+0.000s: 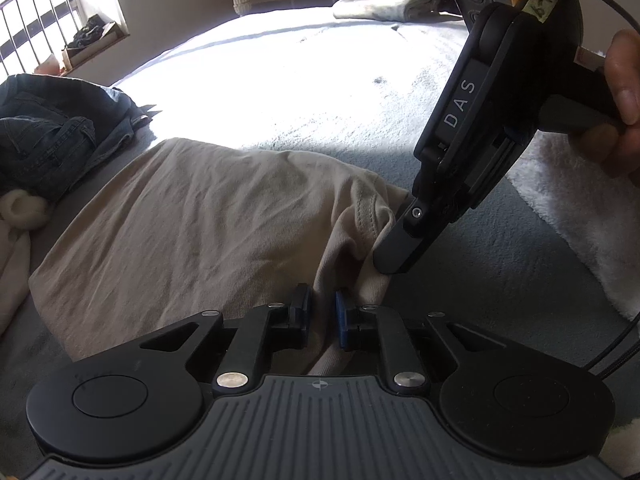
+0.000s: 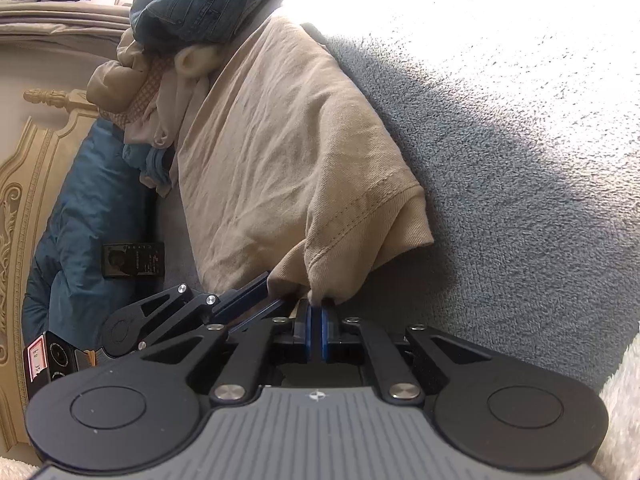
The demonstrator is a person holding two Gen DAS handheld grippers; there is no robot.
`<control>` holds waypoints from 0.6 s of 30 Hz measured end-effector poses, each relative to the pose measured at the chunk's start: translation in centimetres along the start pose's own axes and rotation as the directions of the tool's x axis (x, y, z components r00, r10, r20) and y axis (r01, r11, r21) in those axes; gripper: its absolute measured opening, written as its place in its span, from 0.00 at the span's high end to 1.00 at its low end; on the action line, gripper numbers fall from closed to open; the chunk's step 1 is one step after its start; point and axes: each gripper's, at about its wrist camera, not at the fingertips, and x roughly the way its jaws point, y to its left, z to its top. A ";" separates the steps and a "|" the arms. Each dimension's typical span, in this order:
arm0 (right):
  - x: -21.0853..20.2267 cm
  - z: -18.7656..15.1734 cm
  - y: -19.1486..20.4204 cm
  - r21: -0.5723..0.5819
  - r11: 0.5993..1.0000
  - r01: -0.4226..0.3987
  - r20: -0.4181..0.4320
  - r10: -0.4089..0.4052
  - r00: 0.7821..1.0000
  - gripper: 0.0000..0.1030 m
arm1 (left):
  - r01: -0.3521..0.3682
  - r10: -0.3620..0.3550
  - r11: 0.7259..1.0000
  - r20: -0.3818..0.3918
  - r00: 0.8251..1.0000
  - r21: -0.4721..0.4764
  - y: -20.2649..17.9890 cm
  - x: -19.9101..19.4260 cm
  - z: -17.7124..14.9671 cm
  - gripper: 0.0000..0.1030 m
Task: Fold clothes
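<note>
Bed: grey fleece blanket (image 1: 500, 292) carries everything in view, sunlit at the far side.
Pile: jeans (image 1: 52, 132) and other garments heaped at the left edge, just beside the shirt's far end.
Shirt: beige shirt (image 1: 192, 232) lies flat on the blanket, its long axis running away from both grippers toward the pile; the sleeve hem (image 2: 372, 216) sits at the near right corner.
Right gripper (image 2: 318, 312): fingers pressed together on a pinch of the beige shirt's near edge, just beside the sleeve.
Left gripper (image 1: 320, 308): blue pads stand a little apart with a ridge of the same edge between them; whether they bite it I cannot tell.
Relation: both grips sit close together on the near edge, cloth stretching straight ahead.
Judgement: any fold would carry this edge forward along the long axis.
</note>
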 end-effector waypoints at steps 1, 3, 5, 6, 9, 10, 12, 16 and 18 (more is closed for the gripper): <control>0.0 0.0 0.1 -0.007 1.000 -0.005 -0.001 0.005 1.000 0.97 | -0.005 0.005 1.000 0.016 1.000 -0.020 0.3 -0.2 0.1 0.97; -0.1 0.0 0.4 -0.022 1.000 -0.016 -0.003 0.016 1.000 0.95 | -0.009 0.012 0.998 0.048 0.999 -0.063 1.1 -0.8 0.4 0.99; -0.1 -0.1 0.7 -0.037 0.999 -0.027 -0.006 0.027 1.000 0.95 | -0.006 0.015 0.994 0.081 0.997 -0.108 1.9 -1.3 0.7 0.99; -0.1 -0.1 0.8 -0.045 0.998 -0.032 -0.007 0.032 0.999 0.95 | -0.002 0.013 0.993 0.089 0.996 -0.120 2.1 -1.5 0.7 1.00; 0.3 -0.2 1.3 -0.086 0.996 -0.005 -0.019 0.004 1.000 0.95 | 0.011 0.005 0.989 0.107 0.994 -0.144 2.5 -1.6 0.7 1.00; 0.5 -0.2 1.5 -0.104 0.994 0.012 -0.025 -0.015 1.000 0.95 | 0.014 0.002 0.989 0.111 0.994 -0.146 2.5 -1.6 0.7 1.00; 0.9 -0.3 1.9 -0.140 0.989 0.047 -0.034 -0.052 0.998 0.95 | 0.020 -0.002 0.988 0.119 0.993 -0.150 2.5 -1.5 0.6 1.00; 1.0 0.5 1.9 -0.162 0.983 0.082 0.034 -0.077 0.996 0.95 | 0.042 -0.018 0.985 0.145 0.989 -0.169 2.5 -1.9 0.4 1.00; 1.2 0.8 1.8 -0.140 0.989 0.055 0.041 -0.050 0.998 0.95 | 0.053 -0.025 0.983 0.157 0.987 -0.177 2.7 -2.1 0.3 1.00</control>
